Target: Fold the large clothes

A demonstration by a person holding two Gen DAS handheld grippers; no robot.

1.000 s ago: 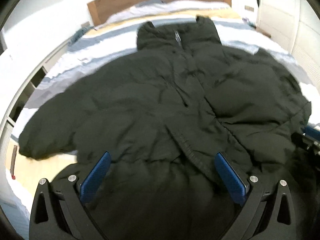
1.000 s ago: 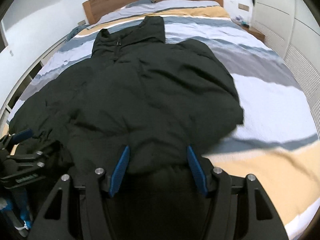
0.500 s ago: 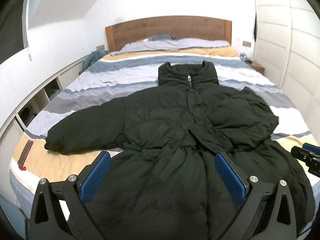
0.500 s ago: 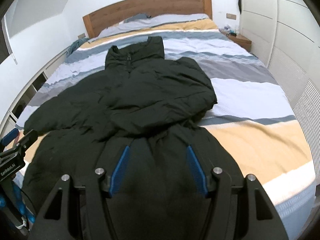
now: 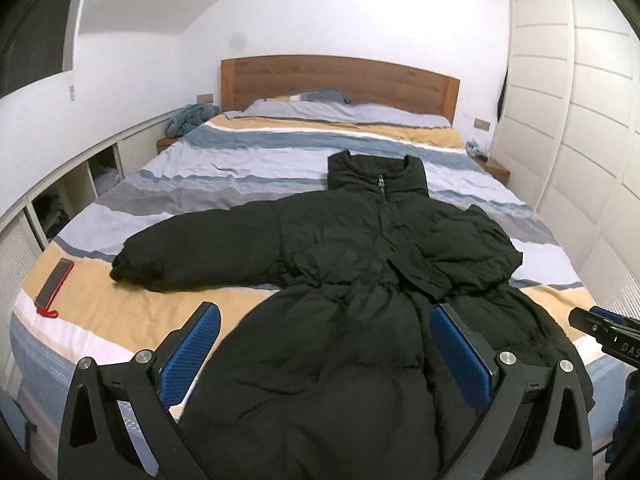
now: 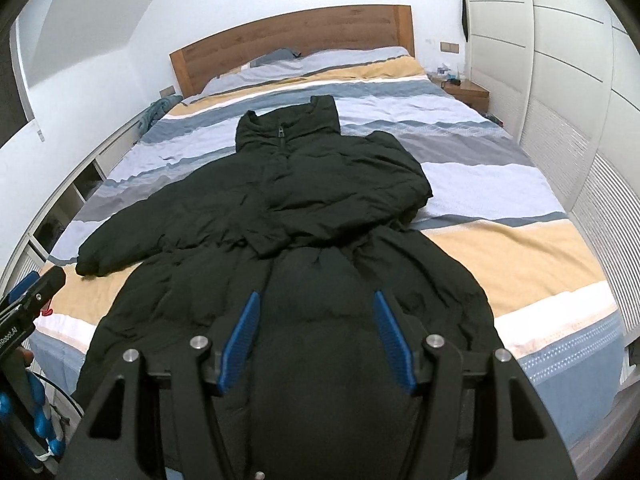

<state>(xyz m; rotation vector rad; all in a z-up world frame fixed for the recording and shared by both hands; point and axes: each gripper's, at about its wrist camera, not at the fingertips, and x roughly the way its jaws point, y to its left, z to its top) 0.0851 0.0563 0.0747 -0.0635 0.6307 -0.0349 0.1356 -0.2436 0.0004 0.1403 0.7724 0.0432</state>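
Across the striped bed lay the black coat, right sleeve folded in. Pulled up and back from it: left gripper spread wide, right gripper half-spread, both empty. Left sleeve probably next.

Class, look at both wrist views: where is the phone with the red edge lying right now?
In the left wrist view, the phone lies on the bed, on a tan stripe near its left edge, left of the black coat's outstretched sleeve.

"DAS" on right gripper body
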